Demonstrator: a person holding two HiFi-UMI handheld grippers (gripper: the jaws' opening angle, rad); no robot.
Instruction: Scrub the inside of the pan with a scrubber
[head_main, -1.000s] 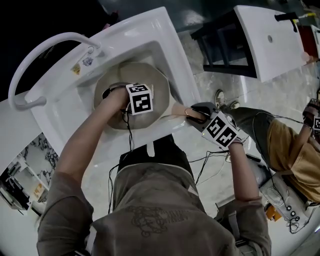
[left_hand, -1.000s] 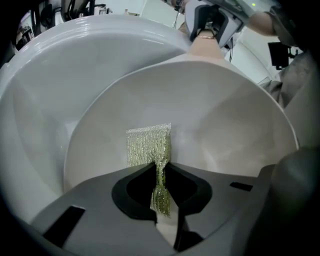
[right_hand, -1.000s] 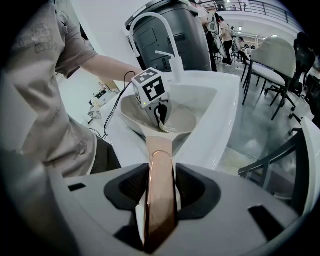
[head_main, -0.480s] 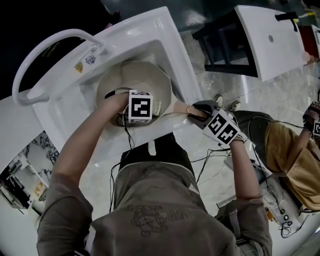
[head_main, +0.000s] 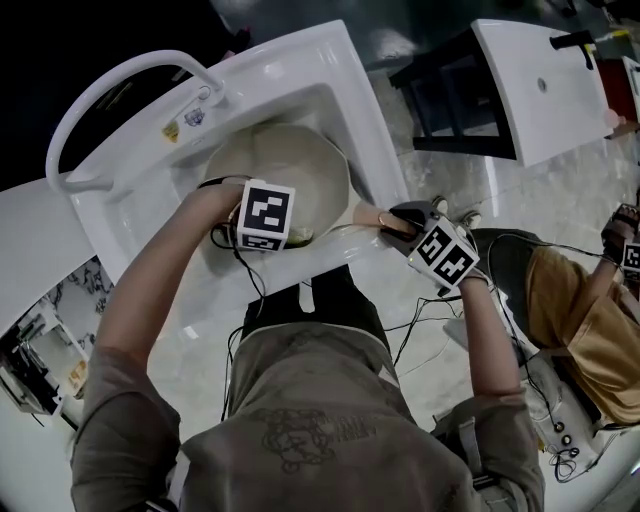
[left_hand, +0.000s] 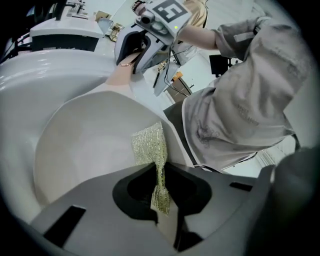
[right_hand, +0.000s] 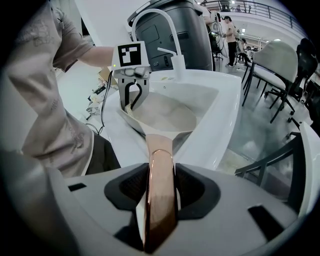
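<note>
A cream pan (head_main: 292, 165) lies in the white sink (head_main: 330, 70). Its copper-toned handle (head_main: 366, 218) points right, and my right gripper (head_main: 402, 226) is shut on it. In the right gripper view the handle (right_hand: 161, 165) runs straight out between the jaws to the pan (right_hand: 167, 115). My left gripper (head_main: 262, 218) hangs over the pan's near rim, shut on a glittery gold-green mesh scrubber (left_hand: 151, 147). In the left gripper view the scrubber sticks out of my left gripper (left_hand: 161, 192) over the pan's inner wall (left_hand: 85, 145); whether it touches the pan I cannot tell.
A curved white faucet (head_main: 110, 95) arches over the sink's far left side. A second white basin (head_main: 540, 80) on a dark frame stands at the right. Another person (head_main: 590, 310) sits at the right edge. Cables hang along my body.
The left gripper has lifted and drawn back with the scrubber from the pan's middle toward its near rim. The right gripper stays on the handle.
</note>
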